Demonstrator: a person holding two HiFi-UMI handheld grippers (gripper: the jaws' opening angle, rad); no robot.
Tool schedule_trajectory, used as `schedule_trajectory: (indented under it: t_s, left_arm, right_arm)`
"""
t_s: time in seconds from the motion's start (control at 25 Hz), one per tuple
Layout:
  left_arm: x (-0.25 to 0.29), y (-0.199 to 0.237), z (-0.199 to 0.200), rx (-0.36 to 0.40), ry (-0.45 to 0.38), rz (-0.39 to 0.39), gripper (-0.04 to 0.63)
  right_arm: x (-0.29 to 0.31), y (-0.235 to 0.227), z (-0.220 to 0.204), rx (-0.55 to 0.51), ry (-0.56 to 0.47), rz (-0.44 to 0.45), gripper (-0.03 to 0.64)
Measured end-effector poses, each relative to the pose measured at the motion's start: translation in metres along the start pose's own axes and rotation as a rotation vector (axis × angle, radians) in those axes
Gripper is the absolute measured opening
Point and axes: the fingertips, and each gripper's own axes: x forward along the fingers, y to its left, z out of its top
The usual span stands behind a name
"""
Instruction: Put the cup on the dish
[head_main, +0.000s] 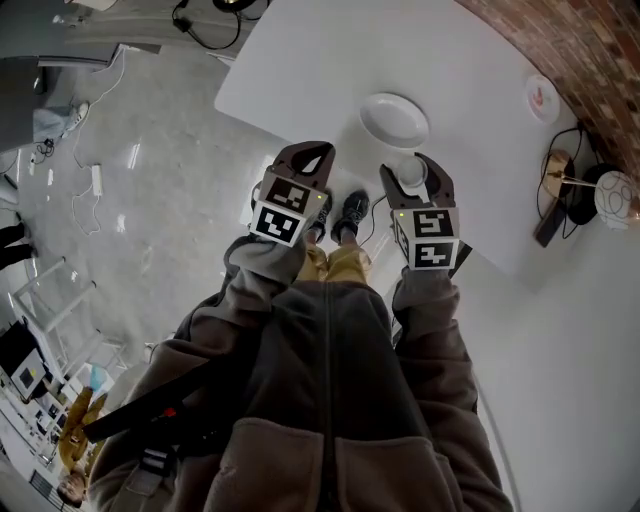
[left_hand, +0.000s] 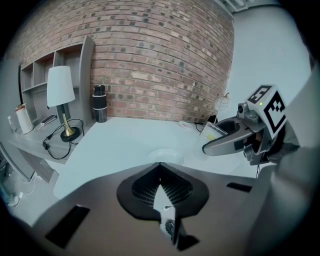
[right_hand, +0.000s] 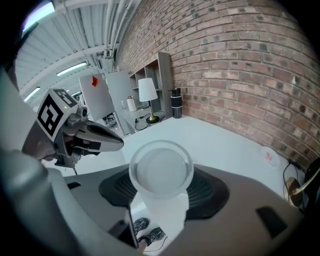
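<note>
Head view looks steeply down; both gripper views share table (head_main: 300, 70) and brick wall (left_hand: 150, 60).

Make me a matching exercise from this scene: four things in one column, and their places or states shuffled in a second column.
Things:
1. cup
2. dish
3. left tool
4. lamp

Places or states:
A. bare, on the white table
B. beside the shelves
C. gripped in the right tool
D. shut, holding nothing

Pairs: 1-C, 2-A, 3-D, 4-B.
</note>
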Motion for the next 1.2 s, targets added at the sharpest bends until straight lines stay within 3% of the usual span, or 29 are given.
schedule_trajectory:
  t_s: [0.44, 1.2]
  left_arm:
    - [0.034, 0.019, -0.027, -0.057, 0.039, -0.011, 0.006]
    - [0.054, 0.017, -0.061, -0.057, 0.106, -0.032, 0.006]
  right_arm:
    - [0.065, -0.032, -0.019, -0.022, 0.031, -0.016, 0.262]
    - [0.134, -0.065, -0.049, -0.044, 0.098, -0.044, 0.264]
